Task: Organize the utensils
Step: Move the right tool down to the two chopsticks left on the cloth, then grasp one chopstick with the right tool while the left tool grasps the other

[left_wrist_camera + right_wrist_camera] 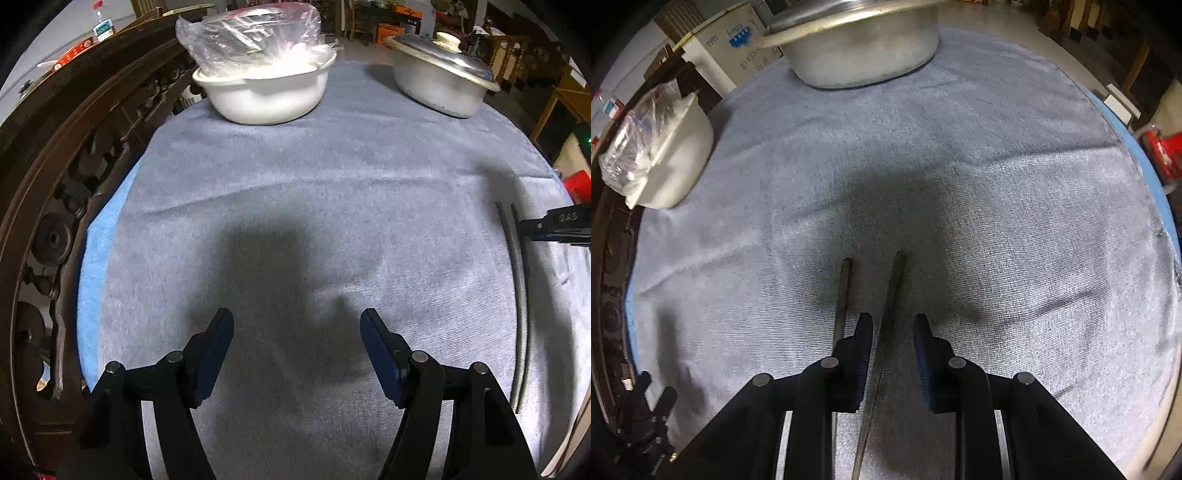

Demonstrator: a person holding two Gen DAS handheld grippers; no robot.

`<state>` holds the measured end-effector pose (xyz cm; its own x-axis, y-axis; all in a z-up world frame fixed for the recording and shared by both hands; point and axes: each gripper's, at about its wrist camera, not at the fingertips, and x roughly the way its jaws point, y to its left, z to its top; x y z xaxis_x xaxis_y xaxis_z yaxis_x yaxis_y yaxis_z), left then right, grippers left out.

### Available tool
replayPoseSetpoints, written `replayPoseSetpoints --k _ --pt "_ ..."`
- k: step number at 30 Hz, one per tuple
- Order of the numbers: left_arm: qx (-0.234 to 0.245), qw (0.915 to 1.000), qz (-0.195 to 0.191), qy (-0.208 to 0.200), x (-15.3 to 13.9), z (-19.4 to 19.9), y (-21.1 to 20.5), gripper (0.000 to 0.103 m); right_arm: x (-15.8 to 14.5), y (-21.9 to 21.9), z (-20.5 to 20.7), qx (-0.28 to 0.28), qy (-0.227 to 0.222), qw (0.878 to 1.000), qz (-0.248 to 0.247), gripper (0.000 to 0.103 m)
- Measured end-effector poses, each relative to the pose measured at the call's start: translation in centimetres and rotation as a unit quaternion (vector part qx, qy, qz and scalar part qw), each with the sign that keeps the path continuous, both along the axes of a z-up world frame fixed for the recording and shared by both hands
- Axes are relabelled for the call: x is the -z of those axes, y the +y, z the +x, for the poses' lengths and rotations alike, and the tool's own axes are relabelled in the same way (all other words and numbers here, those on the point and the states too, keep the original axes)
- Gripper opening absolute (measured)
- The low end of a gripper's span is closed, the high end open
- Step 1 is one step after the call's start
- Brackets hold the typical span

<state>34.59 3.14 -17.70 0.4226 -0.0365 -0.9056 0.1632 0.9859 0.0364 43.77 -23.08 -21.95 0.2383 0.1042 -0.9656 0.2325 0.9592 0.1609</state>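
Observation:
Two dark chopsticks lie side by side on the grey cloth. In the right wrist view the right chopstick [892,295] runs between the jaws of my right gripper [893,325], which is open and not closed on it. The left chopstick [842,299] lies just outside the left finger. In the left wrist view both chopsticks [519,295] lie at the far right, with the right gripper [554,225] over their far end. My left gripper [297,319] is open and empty above the cloth.
A white pot [264,92] with a plastic bag [251,37] on top stands at the back left. A lidded metal pot [439,77] stands at the back right. A carved wooden rail [55,184] runs along the left. The cloth [295,184] covers the table.

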Motion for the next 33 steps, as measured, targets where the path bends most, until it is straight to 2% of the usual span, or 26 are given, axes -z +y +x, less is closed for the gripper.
replayPoseSetpoints --k 3,5,7,9,17,23,33 --pt "0.015 0.9998 -0.015 -0.006 -0.5 0.6 -0.7 0.072 0.3 0.4 0.4 -0.003 -0.007 1.000 -0.007 0.025" --pt "0.025 0.9993 -0.025 -0.009 -0.7 1.1 -1.5 0.072 0.3 0.6 0.6 -0.007 -0.013 1.000 -0.015 0.021" --pt "0.036 0.9988 -0.033 -0.009 -0.8 1.9 -2.7 0.072 0.3 0.7 0.8 -0.017 -0.020 1.000 -0.016 0.012" --pt "0.047 0.9981 -0.040 -0.008 -0.9 2.7 -4.2 0.072 0.4 0.4 1.0 -0.023 -0.024 0.999 -0.014 0.009" --pt "0.127 0.9906 -0.051 0.001 -0.5 4.9 -12.1 0.072 0.4 -3.7 -0.7 -0.039 -0.030 0.998 -0.028 0.008" --pt "0.166 0.9835 -0.067 0.027 1.0 6.4 -17.9 0.072 0.8 -6.6 -1.6 -0.042 -0.026 0.999 0.012 0.008" --pt "0.173 0.9815 -0.063 0.052 3.0 6.8 -20.1 0.069 1.0 -8.6 -3.3 -0.053 -0.018 0.998 0.030 0.009"
